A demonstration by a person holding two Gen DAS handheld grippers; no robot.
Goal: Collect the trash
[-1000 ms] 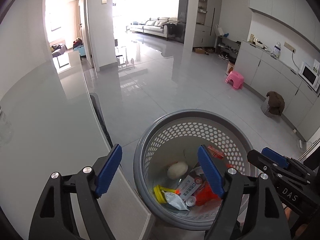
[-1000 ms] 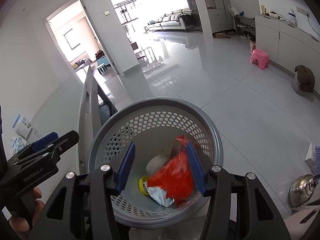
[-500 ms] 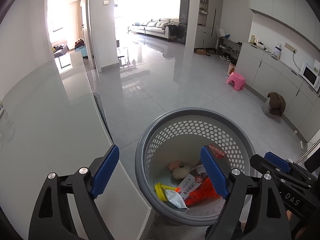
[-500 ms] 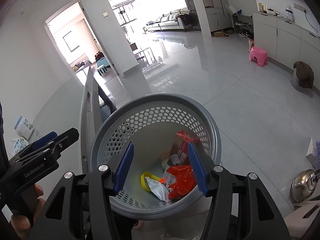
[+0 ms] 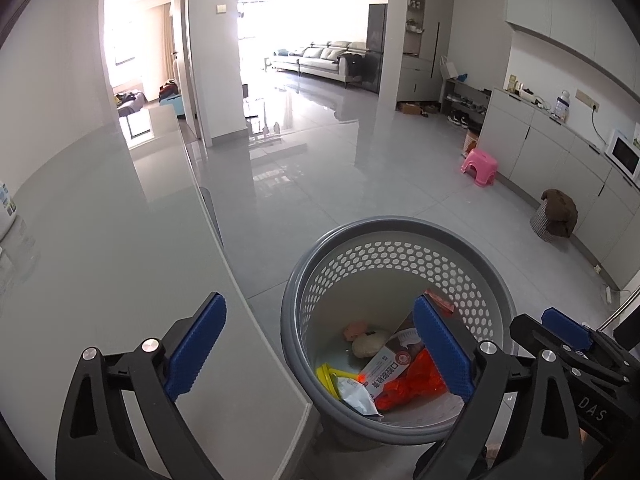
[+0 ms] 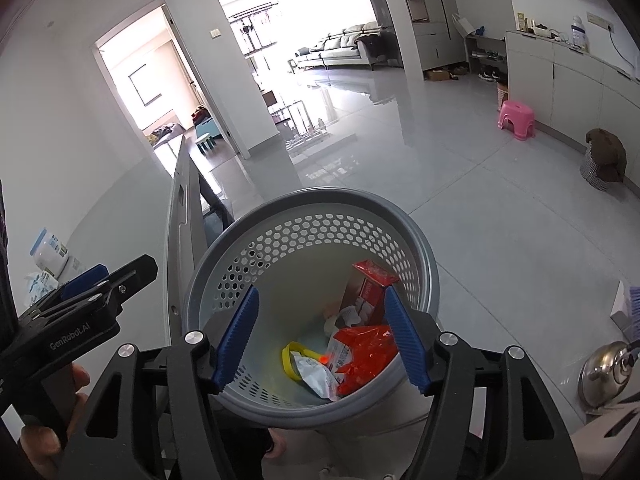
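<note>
A grey perforated waste basket (image 5: 400, 228) stands on the floor beside the table's corner; it also shows in the right wrist view (image 6: 312, 200). Inside lie a red crumpled wrapper (image 5: 412, 386) (image 6: 366, 350), a red-and-white carton (image 5: 386, 364) (image 6: 370, 284), a silver packet (image 5: 354, 394) (image 6: 314, 372), a yellow ring (image 5: 326, 376) (image 6: 290, 356) and a pale lump (image 5: 368, 344). My left gripper (image 5: 320, 352) is open and empty, above the table corner and basket. My right gripper (image 6: 322, 340) is open and empty, above the basket's mouth.
A grey table (image 5: 100, 240) fills the left, with a white pack (image 6: 50, 252) at its far left. A pink stool (image 5: 480, 166), a dark-draped basket (image 5: 554, 216) and white cabinets (image 5: 560, 152) line the right. A steel kettle (image 6: 608, 372) is at the lower right.
The red wrapper has dropped from between the right gripper's fingers into the basket. Both grippers have drawn back and up from the basket, and the right jaws stand wider.
</note>
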